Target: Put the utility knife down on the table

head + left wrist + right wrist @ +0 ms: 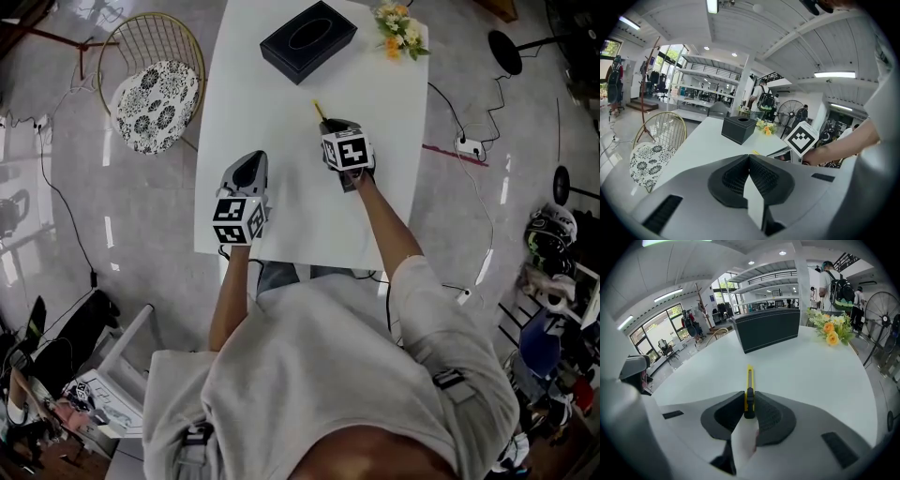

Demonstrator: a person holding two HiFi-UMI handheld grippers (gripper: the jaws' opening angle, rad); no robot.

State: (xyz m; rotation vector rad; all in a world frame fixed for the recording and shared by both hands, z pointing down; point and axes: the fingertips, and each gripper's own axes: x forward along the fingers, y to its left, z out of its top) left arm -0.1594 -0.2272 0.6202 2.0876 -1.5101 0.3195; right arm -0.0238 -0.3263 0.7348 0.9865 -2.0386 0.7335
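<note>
No words, numbers or brands are legible anywhere. The cubes on the left gripper (pixel 251 161) and right gripper (pixel 330 124) show only black-and-white square patterns.

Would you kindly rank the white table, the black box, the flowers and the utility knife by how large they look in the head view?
1. white table
2. black box
3. flowers
4. utility knife: only its yellow tip shows beyond the right gripper
</note>
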